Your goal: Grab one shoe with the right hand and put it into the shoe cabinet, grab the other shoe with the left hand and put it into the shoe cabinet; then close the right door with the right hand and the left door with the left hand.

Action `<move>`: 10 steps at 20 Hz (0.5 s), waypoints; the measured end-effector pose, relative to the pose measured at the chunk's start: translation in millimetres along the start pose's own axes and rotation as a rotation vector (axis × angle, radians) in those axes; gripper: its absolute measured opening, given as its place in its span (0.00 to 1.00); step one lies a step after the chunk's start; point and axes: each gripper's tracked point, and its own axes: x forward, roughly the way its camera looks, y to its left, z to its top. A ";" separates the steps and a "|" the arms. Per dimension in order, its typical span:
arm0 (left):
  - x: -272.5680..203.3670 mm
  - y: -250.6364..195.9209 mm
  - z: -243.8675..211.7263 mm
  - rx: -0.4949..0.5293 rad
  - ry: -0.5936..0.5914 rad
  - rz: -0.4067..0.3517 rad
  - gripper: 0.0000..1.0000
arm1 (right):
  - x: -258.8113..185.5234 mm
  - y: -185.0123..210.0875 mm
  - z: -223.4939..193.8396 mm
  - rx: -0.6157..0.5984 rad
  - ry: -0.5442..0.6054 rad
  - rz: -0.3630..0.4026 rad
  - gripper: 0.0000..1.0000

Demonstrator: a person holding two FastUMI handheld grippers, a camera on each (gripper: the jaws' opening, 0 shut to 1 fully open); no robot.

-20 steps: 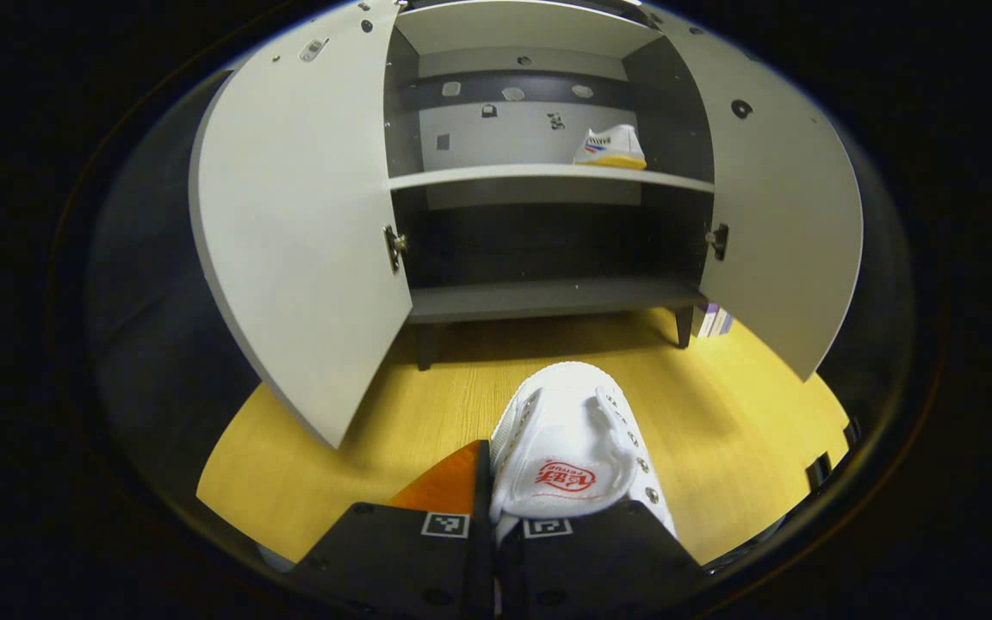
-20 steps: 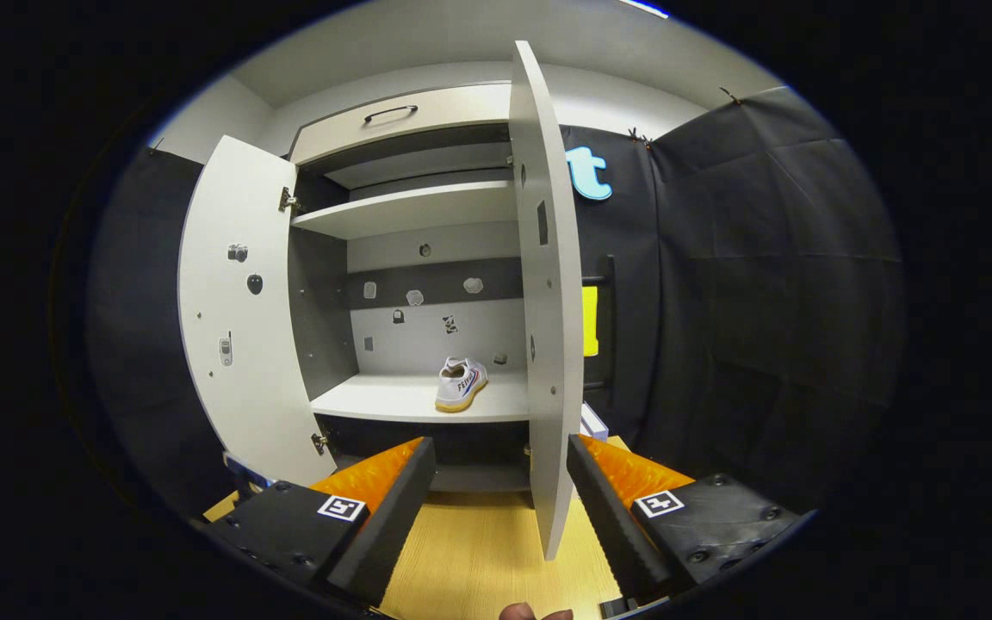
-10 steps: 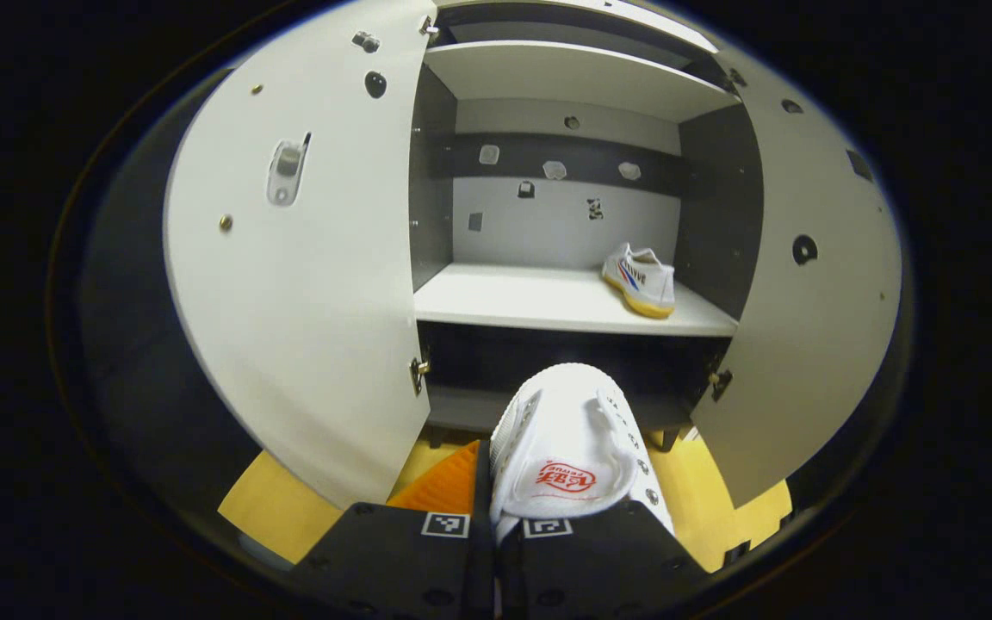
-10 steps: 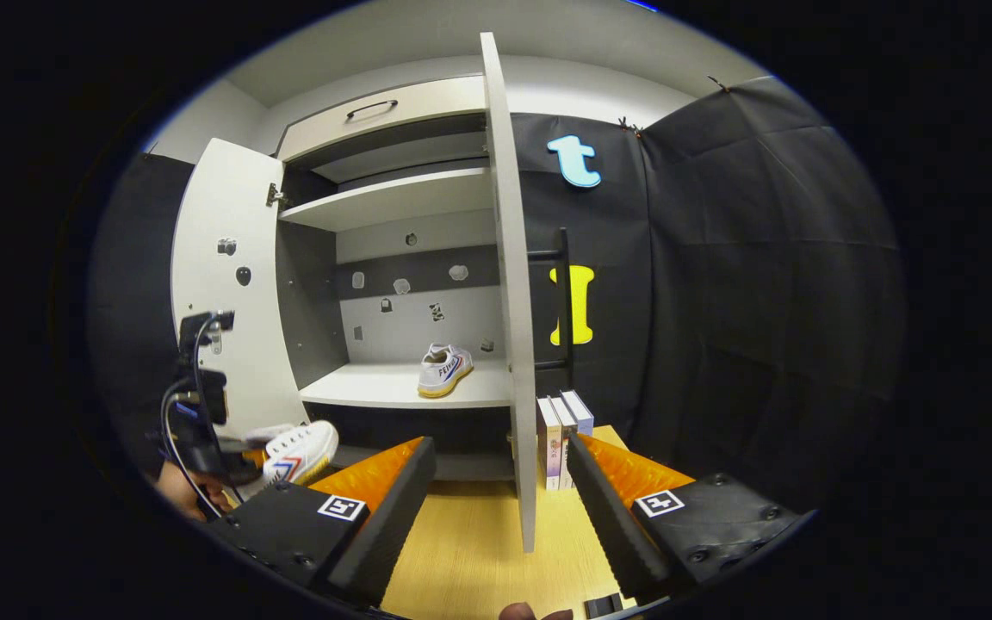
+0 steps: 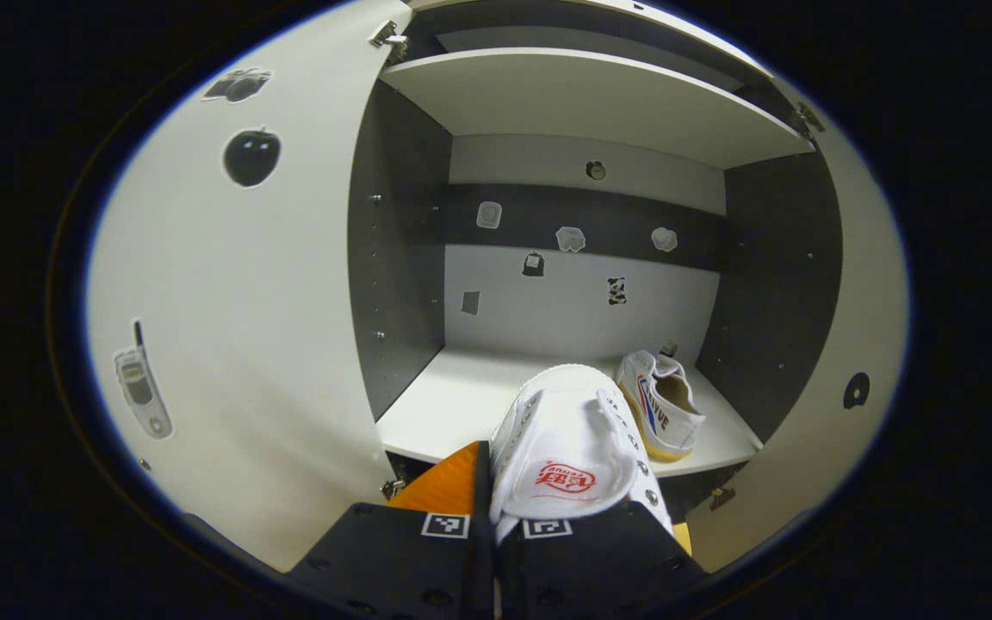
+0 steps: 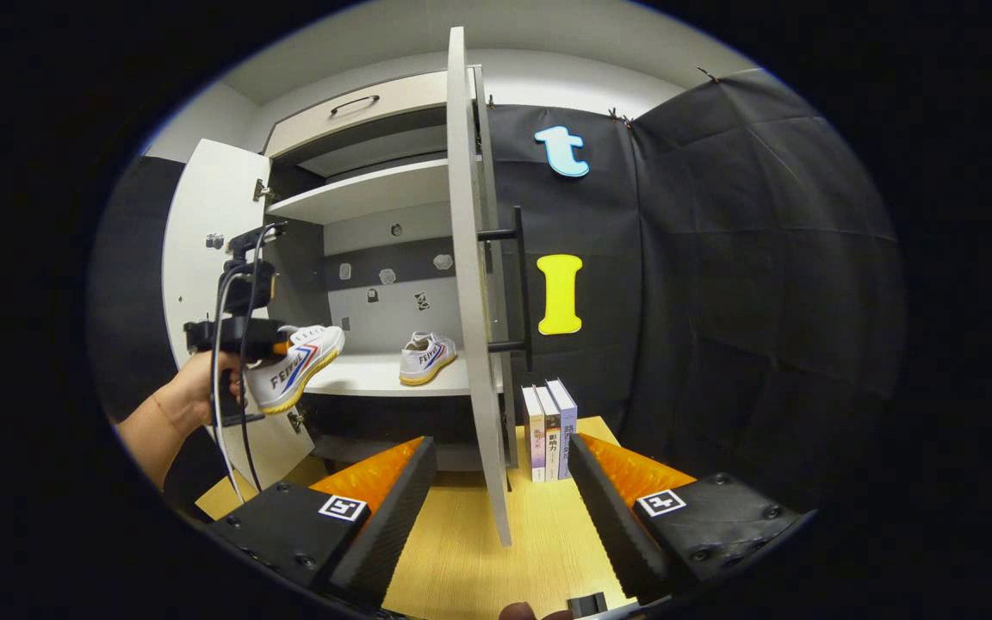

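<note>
one shoe [image 5: 662,415] sits on the shoe cabinet [image 5: 582,95] shelf; left hand-held gripper [image 5: 496,538] clamps the other shoe [image 5: 569,443]; right hand-held gripper [image 6: 500,499] gapes wide.

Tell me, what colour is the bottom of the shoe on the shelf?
Yellow. The shoe is white with a yellow sole, clearest in the left gripper view.

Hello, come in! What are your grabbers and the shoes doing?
Left gripper shut on second shoe, near the shelf. Right gripper open, empty. First shoe on shelf. Both doors open; nothing blocking.
</note>
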 end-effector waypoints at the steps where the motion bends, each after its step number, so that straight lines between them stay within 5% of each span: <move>1: 15.6 -3.1 7.0 0.012 -0.001 0.009 0.09 | 1.2 -5.9 0.5 0.000 -0.003 -0.011 0.98; 10: 148.9 -4.6 36.5 0.037 0.078 0.112 0.09 | 12.6 -58.1 10.1 0.010 -0.023 -0.107 0.98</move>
